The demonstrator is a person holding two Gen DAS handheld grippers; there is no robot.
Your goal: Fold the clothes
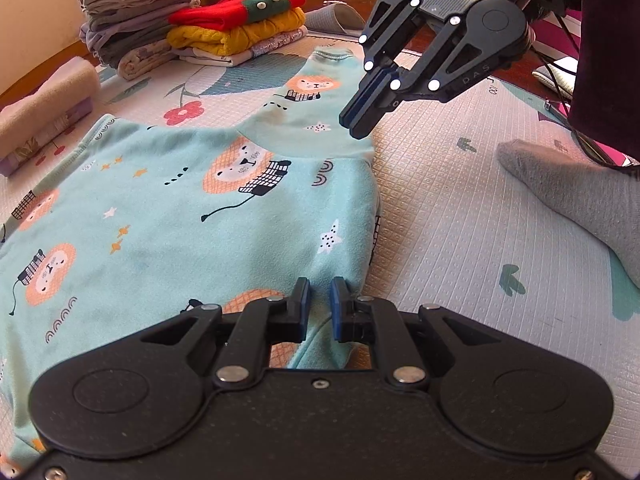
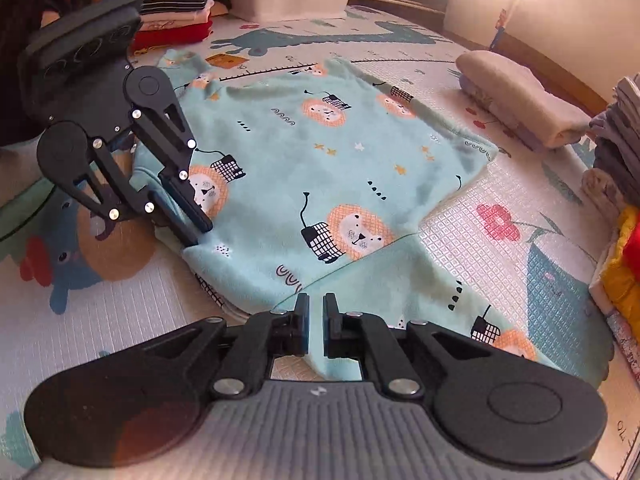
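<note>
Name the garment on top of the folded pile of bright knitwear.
The red sweater with the green button band; the mustard-yellow knit lies beneath it, unlike the neighbouring grey stack.

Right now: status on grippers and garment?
Left gripper, right gripper: each pinching the teal lion-print garment edge. Garment part-folded on mat. Socked foot beside it.

Cartoon-printed foam play mat point(image 2: 472, 248) covers the floor; sunlit cream wall point(image 2: 580, 12) with wooden skirting behind

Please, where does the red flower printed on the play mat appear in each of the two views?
Left wrist view: the red flower is upper left, just beyond the turquoise lion garment.
Right wrist view: the red flower is right of centre, beside the garment.
Shared landmark: the yellow sweater.
</note>
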